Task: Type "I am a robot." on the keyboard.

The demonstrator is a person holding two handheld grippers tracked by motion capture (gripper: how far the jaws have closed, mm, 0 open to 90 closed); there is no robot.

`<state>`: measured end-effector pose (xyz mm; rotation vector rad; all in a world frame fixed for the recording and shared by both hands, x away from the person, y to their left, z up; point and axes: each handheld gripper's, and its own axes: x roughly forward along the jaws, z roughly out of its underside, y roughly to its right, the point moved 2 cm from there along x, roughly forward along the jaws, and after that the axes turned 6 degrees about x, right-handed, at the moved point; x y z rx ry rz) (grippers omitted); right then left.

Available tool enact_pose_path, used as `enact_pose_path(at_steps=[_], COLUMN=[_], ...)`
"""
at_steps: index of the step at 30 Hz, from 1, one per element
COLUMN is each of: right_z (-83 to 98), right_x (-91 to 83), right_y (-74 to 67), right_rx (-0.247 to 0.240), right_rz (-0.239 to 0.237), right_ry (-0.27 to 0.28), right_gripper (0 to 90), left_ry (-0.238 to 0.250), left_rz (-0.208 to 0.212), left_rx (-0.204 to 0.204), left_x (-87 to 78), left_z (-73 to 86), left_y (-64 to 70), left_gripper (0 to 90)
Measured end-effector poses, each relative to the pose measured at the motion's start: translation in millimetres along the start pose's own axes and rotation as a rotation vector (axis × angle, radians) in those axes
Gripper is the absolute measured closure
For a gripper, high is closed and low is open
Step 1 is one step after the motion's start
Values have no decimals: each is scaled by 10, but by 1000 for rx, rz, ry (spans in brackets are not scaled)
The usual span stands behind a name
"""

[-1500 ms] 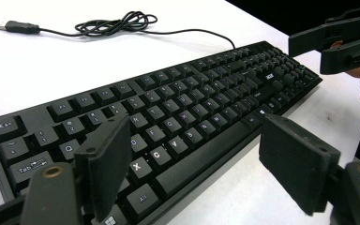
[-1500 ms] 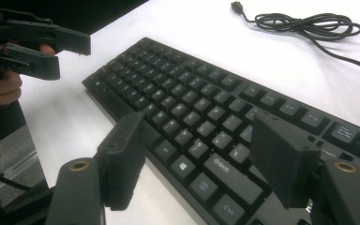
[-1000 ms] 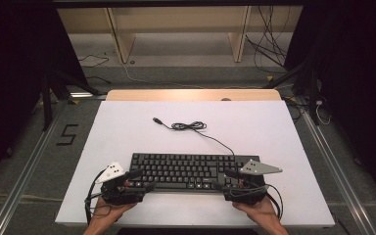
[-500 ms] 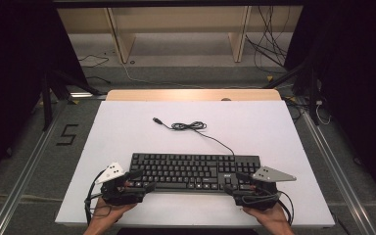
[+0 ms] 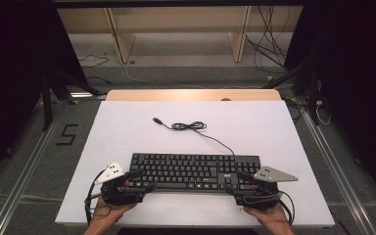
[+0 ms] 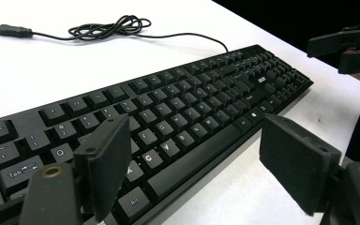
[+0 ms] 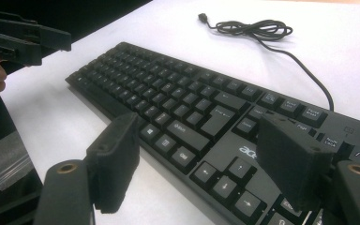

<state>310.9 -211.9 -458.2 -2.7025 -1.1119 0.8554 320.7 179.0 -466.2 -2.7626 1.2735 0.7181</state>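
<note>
Black keyboard [image 5: 194, 171] lies at lower centre of the white table [image 5: 127, 127]. My right gripper [image 5: 247, 188] has slid back from its right end toward the lower edge; left gripper [image 5: 139, 182] stays. Both are spread, holding nothing, so I judge the keyboard released.

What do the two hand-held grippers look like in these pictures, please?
Both are black. The left gripper carries a white three-cornered plate on top; the right gripper carries a grey three-cornered plate. Each has two flat, blocky black pads on arms with brass-coloured pivots. A black cable loops from each.
</note>
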Motion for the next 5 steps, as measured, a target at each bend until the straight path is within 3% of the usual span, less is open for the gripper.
enact_pose_path(at_steps=[5], right_z=[-5], right_x=[2], right_y=[-5], right_rx=[-5], right_rz=[-1], right_ry=[3], right_gripper=[315], left_ry=[1], left_rz=[-1], left_rx=[1], left_x=[0], left_z=[0], left_y=[-2], left_gripper=[249])
